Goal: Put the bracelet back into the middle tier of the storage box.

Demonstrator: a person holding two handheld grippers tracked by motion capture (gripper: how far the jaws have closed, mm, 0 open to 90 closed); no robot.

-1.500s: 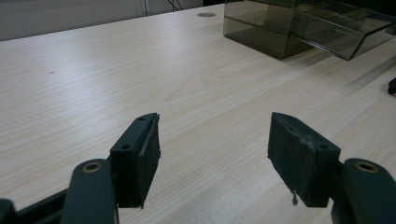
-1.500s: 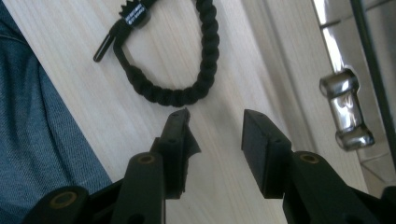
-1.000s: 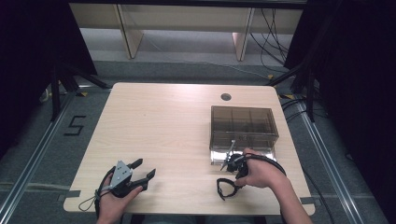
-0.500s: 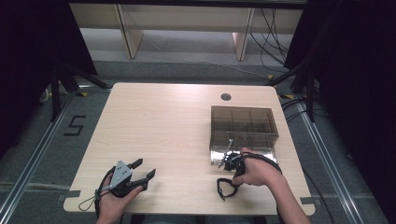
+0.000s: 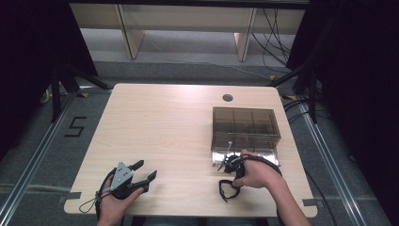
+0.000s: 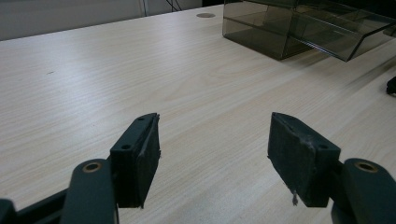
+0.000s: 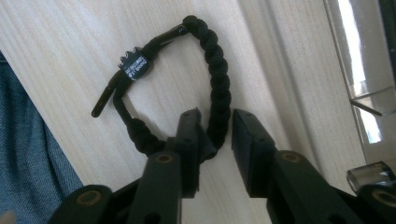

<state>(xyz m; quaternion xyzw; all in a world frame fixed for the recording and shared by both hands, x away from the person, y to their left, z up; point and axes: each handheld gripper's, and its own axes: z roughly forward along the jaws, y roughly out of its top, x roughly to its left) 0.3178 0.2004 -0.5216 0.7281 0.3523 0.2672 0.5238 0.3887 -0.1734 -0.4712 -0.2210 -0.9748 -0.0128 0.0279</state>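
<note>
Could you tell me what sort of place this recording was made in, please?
Probably a lab or recording studio: a bare wooden table stands on a grey floor between metal rails, with dark curtains at both sides and loose cables behind.

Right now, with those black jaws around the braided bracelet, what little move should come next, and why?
Probably finish closing the right gripper. Its jaws have just been closing, and the black braided bracelet runs between them on the table, yet a gap shows beside the right-hand jaw. Once pinched, it could be lifted.
</note>
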